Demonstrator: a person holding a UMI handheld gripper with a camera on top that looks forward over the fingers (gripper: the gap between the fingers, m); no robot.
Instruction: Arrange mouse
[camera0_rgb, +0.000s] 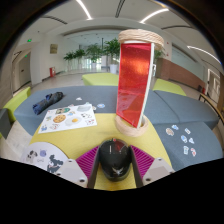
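Note:
A black computer mouse (113, 158) with a red strip at its front and a small white logo sits between my gripper's (113, 165) two fingers. Both magenta pads (87, 160) press against its sides, so the gripper is shut on the mouse. The mouse is held above a yellow table surface (85, 138). Just beyond the mouse stands a tall red cylinder with a cream rim and base (134, 78).
A white sheet with round printed pictures (68, 118) lies ahead to the left. A dark object (46, 101) lies farther left on a grey mat. Small white pieces (186, 135) are scattered at the right. Potted plants (90, 52) stand at the back.

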